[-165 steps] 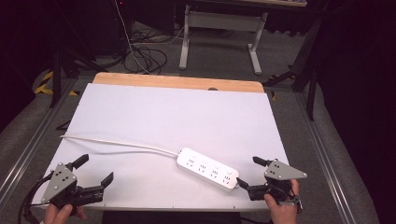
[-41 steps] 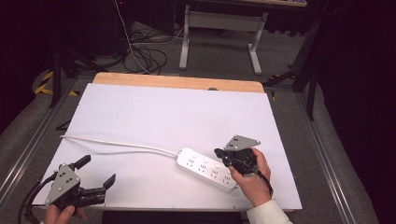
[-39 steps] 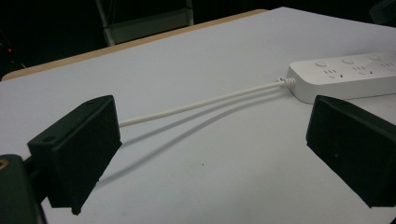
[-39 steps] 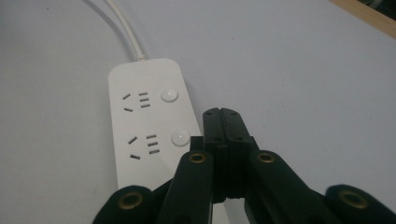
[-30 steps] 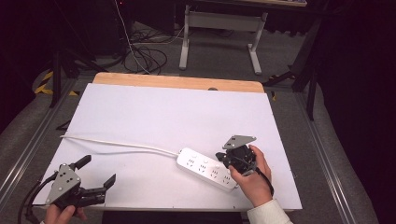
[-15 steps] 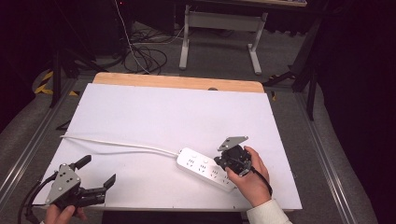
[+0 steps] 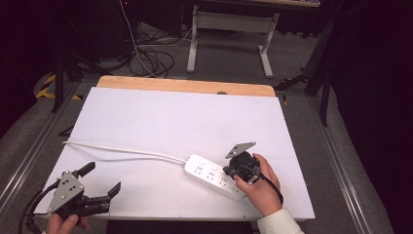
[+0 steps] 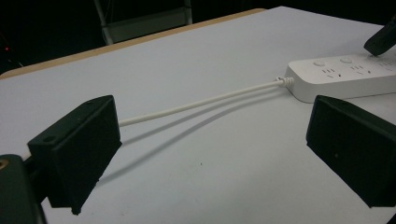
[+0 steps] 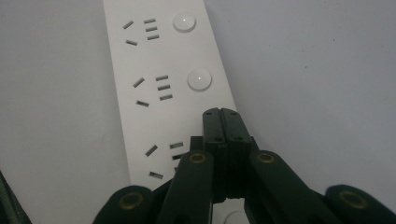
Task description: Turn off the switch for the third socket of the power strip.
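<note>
A white power strip (image 7: 209,173) lies on the white table top (image 7: 185,122), and its white cable (image 7: 122,150) runs off to the left edge. My right gripper (image 7: 228,170) is shut, its tips down on the strip's right half. In the right gripper view the closed jaws (image 9: 220,114) cover the spot just below the second round button (image 9: 199,79); whether they press a button there is hidden. My left gripper (image 7: 103,179) rests open at the near left corner, nothing between its jaws. The left gripper view (image 8: 212,154) looks along the cable (image 8: 196,102) to the strip (image 8: 341,77).
A wooden strip (image 7: 185,87) borders the table's far edge. Metal rails (image 7: 29,151) run along both sides. Beyond the table, a desk frame (image 7: 229,29) and loose cables (image 7: 146,53) sit on the floor.
The right gripper came from the near right corner to the strip and, over the last second, edged slightly left onto it. The left gripper has stayed put.
</note>
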`<state>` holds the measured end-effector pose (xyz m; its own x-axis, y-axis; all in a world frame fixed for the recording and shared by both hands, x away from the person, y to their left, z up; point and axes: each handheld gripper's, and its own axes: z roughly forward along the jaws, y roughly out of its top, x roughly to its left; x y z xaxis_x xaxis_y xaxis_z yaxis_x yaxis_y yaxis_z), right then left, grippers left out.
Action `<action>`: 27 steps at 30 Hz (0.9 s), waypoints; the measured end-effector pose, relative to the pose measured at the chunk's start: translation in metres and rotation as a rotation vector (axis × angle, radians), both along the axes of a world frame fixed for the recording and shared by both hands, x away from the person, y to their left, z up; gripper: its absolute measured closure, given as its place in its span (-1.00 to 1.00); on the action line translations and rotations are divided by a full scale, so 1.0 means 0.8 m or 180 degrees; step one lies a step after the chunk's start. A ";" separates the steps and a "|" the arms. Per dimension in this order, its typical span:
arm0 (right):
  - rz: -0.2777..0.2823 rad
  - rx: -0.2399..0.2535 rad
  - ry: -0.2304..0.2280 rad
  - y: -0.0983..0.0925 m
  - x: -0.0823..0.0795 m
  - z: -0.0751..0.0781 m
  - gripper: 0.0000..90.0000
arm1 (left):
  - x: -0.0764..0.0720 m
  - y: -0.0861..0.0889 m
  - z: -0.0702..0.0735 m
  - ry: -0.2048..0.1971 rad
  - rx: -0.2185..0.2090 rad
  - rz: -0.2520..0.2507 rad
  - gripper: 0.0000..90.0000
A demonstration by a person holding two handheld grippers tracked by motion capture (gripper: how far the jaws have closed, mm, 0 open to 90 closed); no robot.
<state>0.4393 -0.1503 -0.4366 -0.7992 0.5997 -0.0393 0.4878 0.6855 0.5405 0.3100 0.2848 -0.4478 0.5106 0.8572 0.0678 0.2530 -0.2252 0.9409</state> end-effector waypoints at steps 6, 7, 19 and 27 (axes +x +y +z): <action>-0.0014 -0.0024 0.0014 0.001 0.000 -0.001 1.00 | 0.000 0.000 0.000 0.0001 0.0000 -0.0001 -0.93; -0.0014 -0.0027 0.0013 0.001 0.000 -0.001 1.00 | 0.000 0.000 0.000 0.0003 0.0006 -0.0003 -0.92; -0.0026 -0.0068 0.0024 0.002 0.000 -0.004 1.00 | 0.000 0.000 0.000 -0.0002 0.0013 -0.0010 -0.93; -0.0031 -0.0069 0.0040 0.002 0.000 -0.004 1.00 | 0.000 -0.001 0.000 0.0007 0.0000 -0.0015 -0.93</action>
